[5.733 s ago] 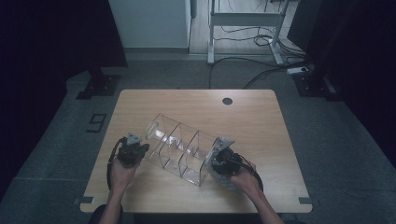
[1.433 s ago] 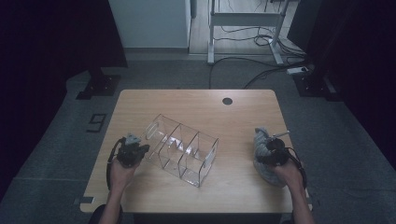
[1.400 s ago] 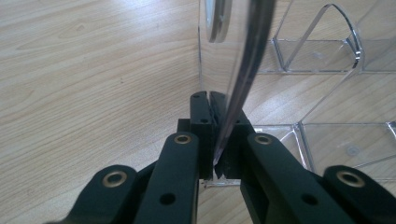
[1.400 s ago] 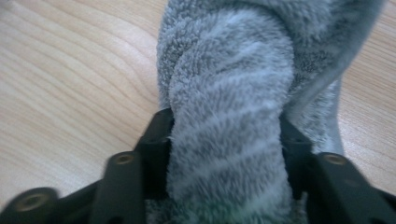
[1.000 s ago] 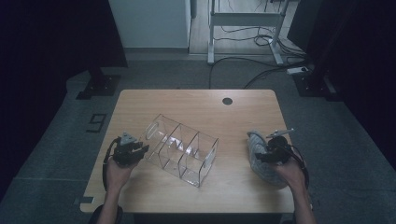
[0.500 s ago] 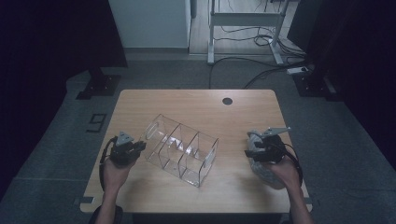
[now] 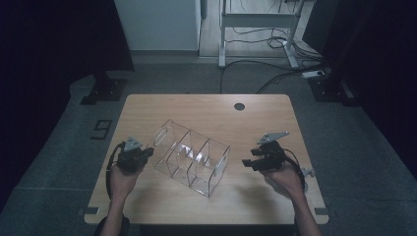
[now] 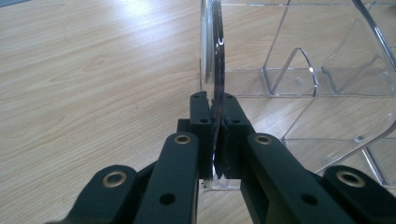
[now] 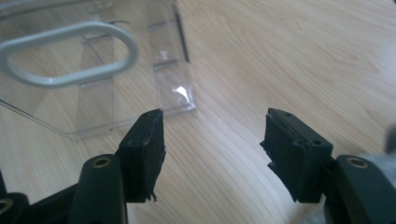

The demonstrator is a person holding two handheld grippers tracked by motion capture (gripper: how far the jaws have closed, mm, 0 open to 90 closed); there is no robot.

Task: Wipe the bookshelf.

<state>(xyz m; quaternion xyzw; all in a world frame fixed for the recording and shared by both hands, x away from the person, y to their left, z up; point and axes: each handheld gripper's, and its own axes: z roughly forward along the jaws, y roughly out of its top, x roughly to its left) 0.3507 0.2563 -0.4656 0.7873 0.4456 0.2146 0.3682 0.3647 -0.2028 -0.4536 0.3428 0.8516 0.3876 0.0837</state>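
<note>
Since the earliest frame your right gripper (image 7: 251, 162) has let go of the clear acrylic organizer (image 7: 189, 156) and drawn off toward the counter's right side, and it has lately edged back toward the organizer's near end. Your left gripper (image 7: 146, 153) has kept its station at the organizer's left end, and its jaws have just been closing.

Status: the organizer lies on its side, diagonal across the middle of the counter (image 7: 275, 110), dividers showing through the clear walls. Your left jaws now pinch the thin edge of its end panel. Your right jaws stand spread with nothing between them, just short of the other end. I judge the two-handed hold half made: left grip done, right grip and any lift or righting left to do.

View differences: the left gripper view shows the left gripper (image 8: 215, 123) pressed on both faces of the panel edge of the organizer (image 8: 327, 70), which the high view is too coarse to confirm. The right gripper view shows the right gripper (image 9: 212, 142) over bare wood, with the organizer's white-rimmed oval handle slot (image 9: 70, 53) ahead and to its left.
</note>
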